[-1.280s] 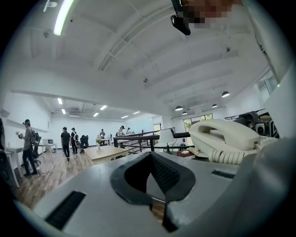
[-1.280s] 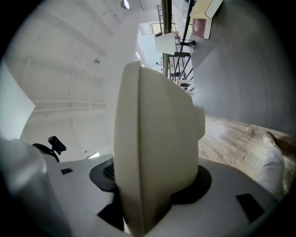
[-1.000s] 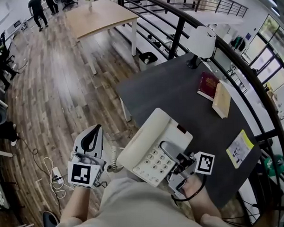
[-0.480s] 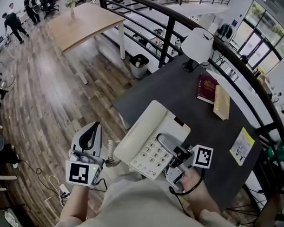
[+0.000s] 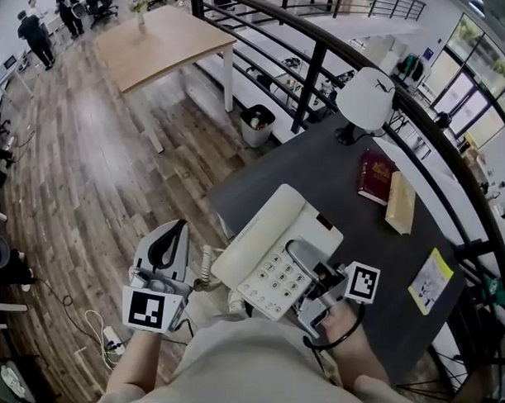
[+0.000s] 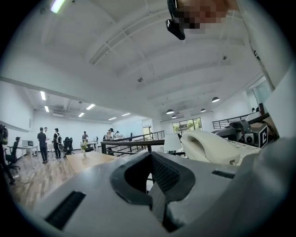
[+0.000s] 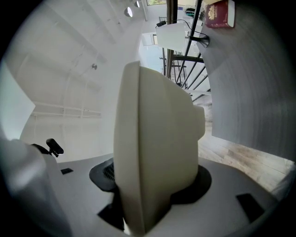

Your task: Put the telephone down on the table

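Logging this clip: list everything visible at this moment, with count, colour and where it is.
telephone: 1, cream, held up at the dark table's near edge, coiled cord hanging at its left
dark table: 1, dark grey, beside the railing
lamp: 1, white, far end of the dark table
red book: 1, red, on the dark table
tan book: 1, tan, just right of the red book
leaflet: 1, yellow and white, near the dark table's right edge
wooden table: 1, light wood, across the floor
bin: 1, white, on the floor by the railing
railing: 1, black
right gripper: 1, grey, shut on the telephone
left gripper: 1, grey, shut, empty
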### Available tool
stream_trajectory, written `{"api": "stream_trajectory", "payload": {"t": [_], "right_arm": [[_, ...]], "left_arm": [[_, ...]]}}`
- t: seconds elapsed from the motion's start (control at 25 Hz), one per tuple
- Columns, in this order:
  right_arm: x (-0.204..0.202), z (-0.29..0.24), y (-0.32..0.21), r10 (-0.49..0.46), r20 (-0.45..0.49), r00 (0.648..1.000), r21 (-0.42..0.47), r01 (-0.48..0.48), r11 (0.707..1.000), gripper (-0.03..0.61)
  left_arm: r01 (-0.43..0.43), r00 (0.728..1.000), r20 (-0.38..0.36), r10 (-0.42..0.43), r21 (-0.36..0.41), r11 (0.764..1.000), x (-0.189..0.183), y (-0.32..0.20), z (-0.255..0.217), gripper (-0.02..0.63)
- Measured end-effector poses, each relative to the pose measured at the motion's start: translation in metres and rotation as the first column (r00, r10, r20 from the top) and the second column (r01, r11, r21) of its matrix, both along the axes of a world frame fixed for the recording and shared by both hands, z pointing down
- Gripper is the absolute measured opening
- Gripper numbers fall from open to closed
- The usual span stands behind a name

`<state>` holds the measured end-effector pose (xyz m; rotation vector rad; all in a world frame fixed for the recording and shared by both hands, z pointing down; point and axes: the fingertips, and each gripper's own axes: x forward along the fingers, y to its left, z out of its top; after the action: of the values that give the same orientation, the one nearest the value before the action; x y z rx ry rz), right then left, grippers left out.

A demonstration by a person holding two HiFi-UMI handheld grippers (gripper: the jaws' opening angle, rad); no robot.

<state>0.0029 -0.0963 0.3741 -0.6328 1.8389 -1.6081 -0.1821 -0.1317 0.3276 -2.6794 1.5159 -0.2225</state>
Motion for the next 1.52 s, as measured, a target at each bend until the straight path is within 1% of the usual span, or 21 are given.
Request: {"api": "stream_trajectory", "payload": {"t": [0.08,0.24,0.44,0.6,0.84,1.2,1.44,1.52], "right_arm": [[0.001,0.002,-0.002,-0.008,0.005,1.0,-0.008,0.008,1.0,0.273],[0.01,0.008,-0.014,-0.007,0.004,1.0,-0.023,0.007,1.0,0.273],[0.016,0.018,-0.019,-0.001,0.002,1.0,-0.044,0.001,0.999,0.272],[0.016,0.024,-0.022,-0.006,-0.003,1.0,-0.04,0.006,0.999,0.272],[0.026,0.037,-0.053,0.053,0.021,0.998,-0.072,-0.051,0.996,0.272],[0.036,0.07,-0.113,0.131,-0.055,0.99,-0.086,-0.136,0.987,0.272],[0.036,0.112,-0.157,0.158,-0.114,0.981,-0.126,-0.172,0.977,0.272],[0.036,0.128,-0.171,0.16,-0.13,0.979,-0.148,-0.179,0.973,0.272]], "left_arm": [[0.014,1.0,0.018,-0.014,-0.021,1.0,-0.001,0.0,0.003,0.004],[-0.014,1.0,-0.013,0.014,0.007,1.0,0.015,-0.008,-0.004,0.005],[-0.006,1.0,-0.021,0.006,-0.022,1.0,0.018,-0.009,0.001,0.005],[-0.009,1.0,-0.027,0.008,-0.011,1.0,0.021,-0.01,0.002,0.004],[-0.008,1.0,-0.03,0.008,0.0,1.0,0.031,-0.03,0.002,0.005],[-0.01,0.999,-0.031,0.01,0.012,1.0,0.036,-0.067,0.014,0.005],[-0.03,0.999,-0.032,0.029,-0.018,0.999,0.046,-0.101,0.044,0.004],[-0.029,0.999,-0.031,0.027,-0.048,0.998,0.049,-0.111,0.059,0.004]]}}
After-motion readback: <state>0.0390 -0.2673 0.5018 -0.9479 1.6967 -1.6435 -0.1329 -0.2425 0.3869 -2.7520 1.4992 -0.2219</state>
